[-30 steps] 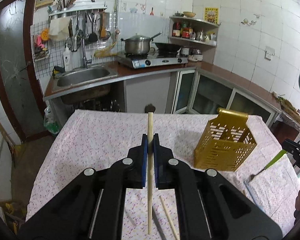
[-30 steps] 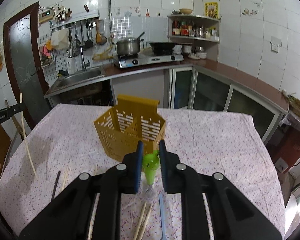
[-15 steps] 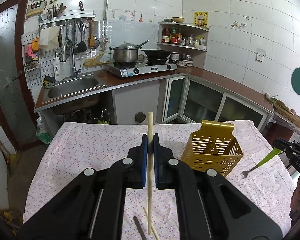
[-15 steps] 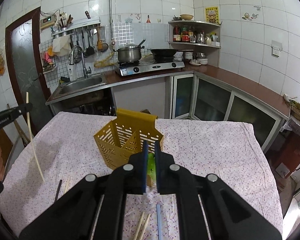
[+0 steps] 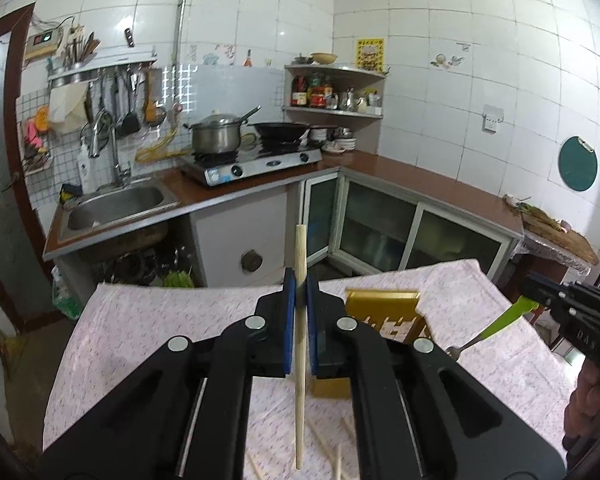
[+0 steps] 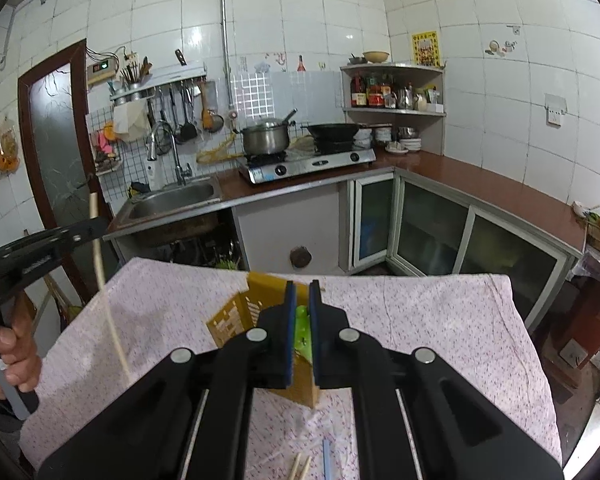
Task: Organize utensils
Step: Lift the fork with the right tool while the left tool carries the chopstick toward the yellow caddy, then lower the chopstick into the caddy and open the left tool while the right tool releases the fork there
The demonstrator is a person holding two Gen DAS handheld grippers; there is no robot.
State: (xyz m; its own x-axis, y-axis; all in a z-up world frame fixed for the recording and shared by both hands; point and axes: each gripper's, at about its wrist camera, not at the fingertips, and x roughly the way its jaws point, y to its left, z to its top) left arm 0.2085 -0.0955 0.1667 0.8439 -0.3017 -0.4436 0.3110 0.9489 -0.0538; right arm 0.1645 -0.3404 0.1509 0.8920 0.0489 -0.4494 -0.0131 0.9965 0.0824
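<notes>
My left gripper (image 5: 298,300) clamps a wooden chopstick (image 5: 299,360) upright; my right gripper (image 6: 303,312) pinches the green handle of a fork (image 5: 496,326). The chopstick is long and held mid-shaft, so it may swing, catch the yellow basket's (image 5: 384,312) rim and tip it, or slip out. The two tools may also collide above that one opening. The basket sits on the tabletop (image 5: 148,320) at about two o'clock from my left gripper, and just beyond my right, near twelve.
</notes>
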